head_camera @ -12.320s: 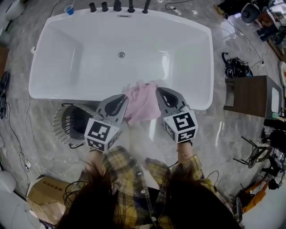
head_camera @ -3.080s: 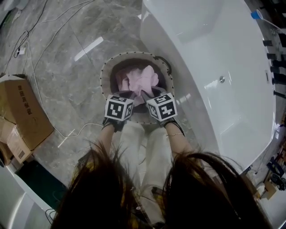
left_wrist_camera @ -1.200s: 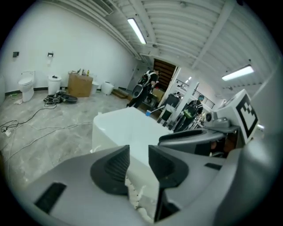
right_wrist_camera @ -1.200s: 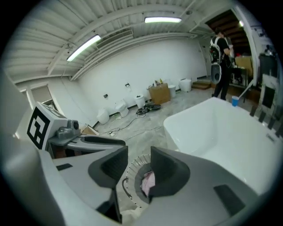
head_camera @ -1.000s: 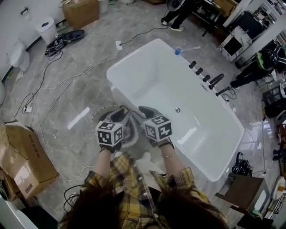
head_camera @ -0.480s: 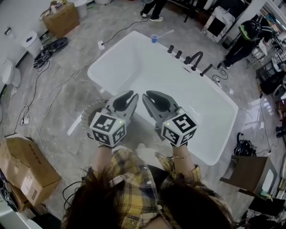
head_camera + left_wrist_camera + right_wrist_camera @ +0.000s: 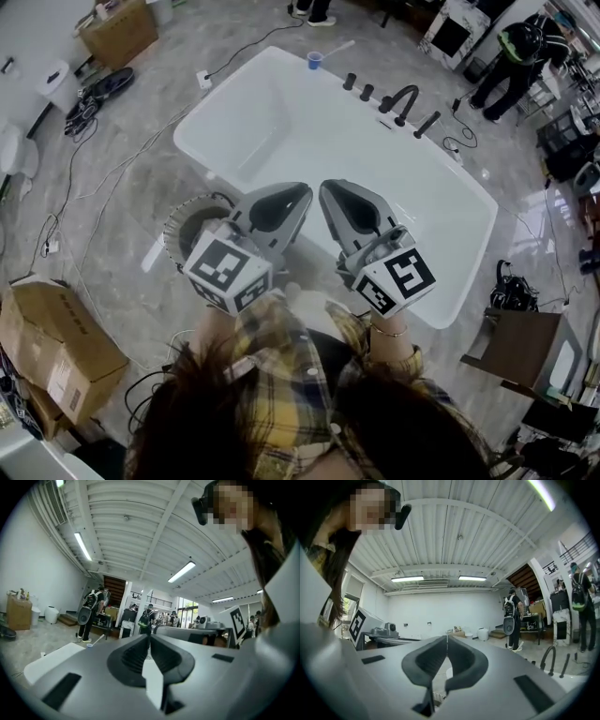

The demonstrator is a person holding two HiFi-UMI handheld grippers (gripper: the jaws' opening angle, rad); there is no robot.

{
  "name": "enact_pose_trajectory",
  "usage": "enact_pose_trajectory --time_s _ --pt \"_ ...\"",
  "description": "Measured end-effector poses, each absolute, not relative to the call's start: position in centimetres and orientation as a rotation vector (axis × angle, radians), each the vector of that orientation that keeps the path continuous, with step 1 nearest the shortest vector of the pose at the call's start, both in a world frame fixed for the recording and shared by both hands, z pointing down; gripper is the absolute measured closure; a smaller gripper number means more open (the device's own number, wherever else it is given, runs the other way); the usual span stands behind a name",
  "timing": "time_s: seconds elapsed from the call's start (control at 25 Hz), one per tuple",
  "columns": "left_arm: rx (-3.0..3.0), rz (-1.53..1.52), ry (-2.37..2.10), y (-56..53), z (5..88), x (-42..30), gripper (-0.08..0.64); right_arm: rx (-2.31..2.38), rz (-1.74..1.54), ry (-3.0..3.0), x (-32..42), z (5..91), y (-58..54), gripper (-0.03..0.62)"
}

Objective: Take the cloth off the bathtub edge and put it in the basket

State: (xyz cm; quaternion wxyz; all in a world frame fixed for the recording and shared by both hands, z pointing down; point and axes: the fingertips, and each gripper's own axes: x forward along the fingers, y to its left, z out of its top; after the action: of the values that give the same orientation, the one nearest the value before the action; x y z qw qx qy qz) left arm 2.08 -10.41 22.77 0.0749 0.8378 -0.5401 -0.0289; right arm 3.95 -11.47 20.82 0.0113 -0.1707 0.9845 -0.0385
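In the head view both grippers are held up high and side by side over the near rim of the white bathtub. My left gripper and my right gripper are shut with nothing between their jaws, having just been closing. The left gripper view shows my left gripper with its tips together, pointing level into the room. The right gripper view shows the same of my right gripper. The round wire basket stands on the floor beside the tub, half hidden behind the left gripper. No pink cloth shows.
A blue cup and black taps sit on the tub's far rim. Cardboard boxes lie at the lower left, cables run over the grey floor, and a brown stand is at the right. People stand in the background.
Both grippers have risen from the basket toward the camera and their jaws have closed empty. The basket, covered a second ago, now shows at the left.
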Motion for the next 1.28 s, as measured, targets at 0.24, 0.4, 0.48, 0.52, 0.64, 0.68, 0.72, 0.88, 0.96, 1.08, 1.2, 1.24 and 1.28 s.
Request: enact_pose_trajectory --time_s 0.24,0.4,0.48,0.52,0.64,0.68,0.72,0.88,0.96,1.08,1.2,1.24,1.28 --pt "2.56 -0.07 -1.58 -10.1 21.9 2.7 0.535 -0.577 -0.135 3.071 4.4 20.8 -11.3 0.577" --pt "2.56 -0.074 -1.572 -10.3 22.2 2.1 0.537 -0.56 -0.14 3.098 3.5 21.4 -11.0 0.577" --pt "2.553 -0.083 -1.579 -10.4 22.2 1.8 0.537 -0.555 -0.136 3.109 3.2 21.5 -11.1 0.577" --pt "2.549 -0.088 -1.587 -10.6 22.0 1.7 0.538 -0.553 -0.137 3.114 3.1 21.5 -11.3 0.577" --pt "2.532 -0.104 -1.624 -11.0 21.7 1.3 0.538 -0.554 -0.151 3.125 3.1 21.6 -11.9 0.577" --pt "2.528 -0.108 -1.634 -11.0 21.7 1.2 0.538 -0.548 -0.155 3.128 2.9 21.6 -12.0 0.577" --pt "2.523 -0.112 -1.642 -10.9 21.8 0.9 0.54 -0.539 -0.158 3.131 2.7 21.7 -11.9 0.577" --pt "2.5 -0.116 -1.683 -10.9 21.9 -0.2 0.541 -0.49 -0.157 3.144 1.5 21.8 -11.7 0.577" --pt "2.491 -0.104 -1.698 -11.0 22.0 -0.5 0.541 -0.468 -0.161 3.144 1.2 21.7 -11.8 0.577" --pt "2.476 -0.093 -1.718 -11.3 22.2 -0.9 0.543 -0.447 -0.165 3.14 0.9 21.6 -12.1 0.577" --pt "2.47 -0.09 -1.734 -11.4 22.2 -1.4 0.543 -0.428 -0.168 3.136 0.6 21.5 -12.3 0.577" --pt "2.469 -0.09 -1.738 -11.5 22.1 -1.5 0.543 -0.422 -0.172 3.135 0.5 21.5 -12.4 0.577" --pt "2.469 -0.089 -1.739 -11.6 22.1 -1.6 0.543 -0.416 -0.175 3.136 0.4 21.5 -12.4 0.577"
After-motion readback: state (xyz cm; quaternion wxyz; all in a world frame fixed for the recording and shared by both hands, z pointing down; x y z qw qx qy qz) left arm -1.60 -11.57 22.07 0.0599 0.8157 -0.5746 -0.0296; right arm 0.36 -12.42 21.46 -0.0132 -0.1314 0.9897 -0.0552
